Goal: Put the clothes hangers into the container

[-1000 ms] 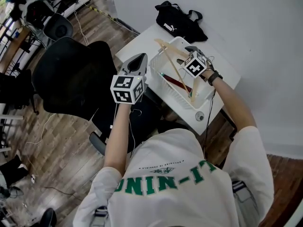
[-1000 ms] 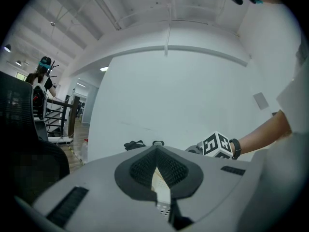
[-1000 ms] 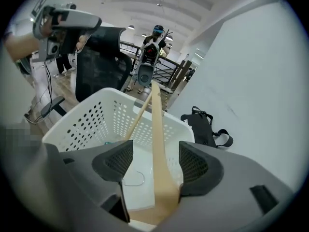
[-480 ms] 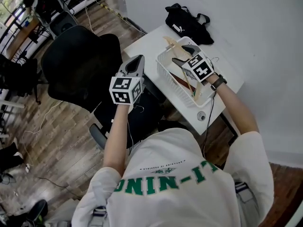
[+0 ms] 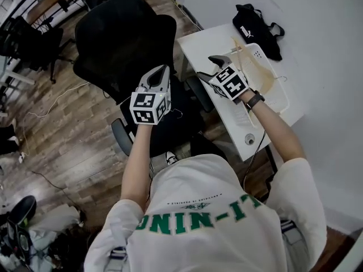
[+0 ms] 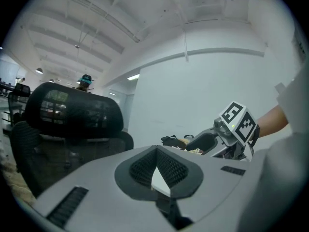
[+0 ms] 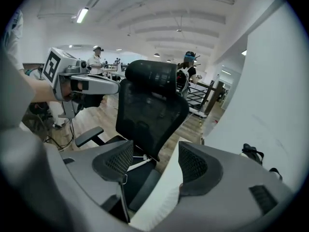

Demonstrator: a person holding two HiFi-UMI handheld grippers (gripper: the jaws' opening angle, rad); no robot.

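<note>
- Clothes hangers [image 5: 251,67] of pale wood lie inside the white container [image 5: 282,97]; one end sticks out over its far rim.
- That container stands on the white worktop [image 5: 209,41], with a black bag [image 5: 256,21] just beyond it.
- Left hand-held gripper [image 5: 163,71] is clenched, its jaws pressed together with nothing between them. It hovers over the seat of a black office chair [image 5: 125,38], clear of the worktop.
- Right hand-held gripper [image 5: 211,67] is released, its jaws standing wide apart and empty. It hangs above the worktop's near edge, beside the container and touching neither it nor the hangers.
- Both point away from the person, the right one nearer the container.
- A small round object [image 5: 249,139] sits at the worktop's near end.
</note>
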